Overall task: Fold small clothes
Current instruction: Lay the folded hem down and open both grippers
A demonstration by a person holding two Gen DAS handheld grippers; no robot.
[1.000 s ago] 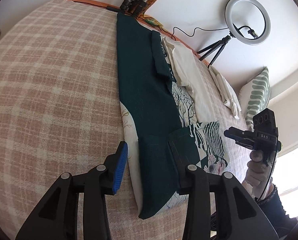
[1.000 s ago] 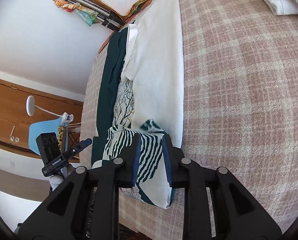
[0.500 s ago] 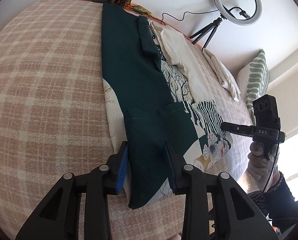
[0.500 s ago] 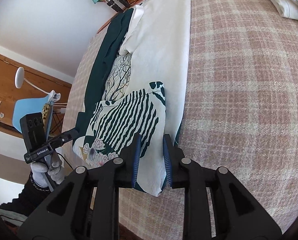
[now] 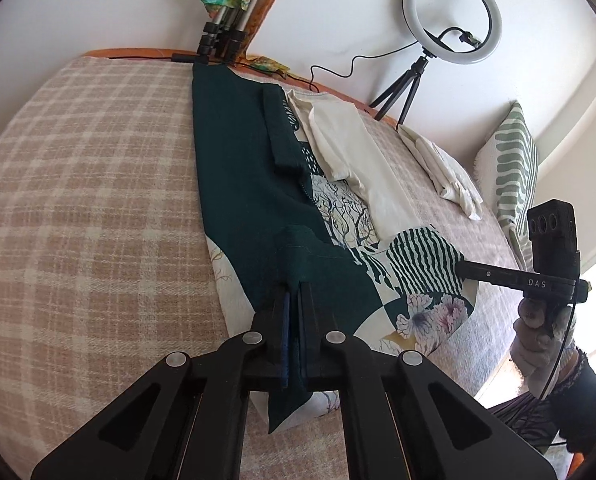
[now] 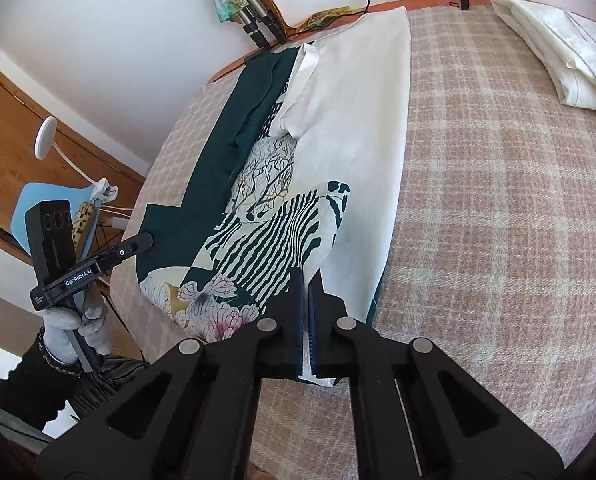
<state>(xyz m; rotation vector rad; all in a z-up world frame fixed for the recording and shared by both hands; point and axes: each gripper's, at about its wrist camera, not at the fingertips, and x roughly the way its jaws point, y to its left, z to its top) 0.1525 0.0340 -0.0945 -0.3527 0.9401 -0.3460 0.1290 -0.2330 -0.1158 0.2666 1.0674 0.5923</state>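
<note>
1. Dark-green/printed garment (image 5: 254,200) lies lengthwise on plaid bedspread (image 5: 78,200); near hem hidden behind gripper bodies.
2. Left gripper (image 5: 294,292) pinches green hem fold; right gripper (image 6: 308,284) pinches white/printed edge.
3. Nearby: cream shirt (image 6: 358,100), ring light (image 5: 452,16), striped pillow (image 5: 512,172).

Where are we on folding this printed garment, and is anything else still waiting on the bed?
Done: the printed garment lies with both long sides folded in. In hand: left gripper is shut on its dark green near edge, right gripper on its white one. Left: the lengthwise fold, then the cream garment.
</note>
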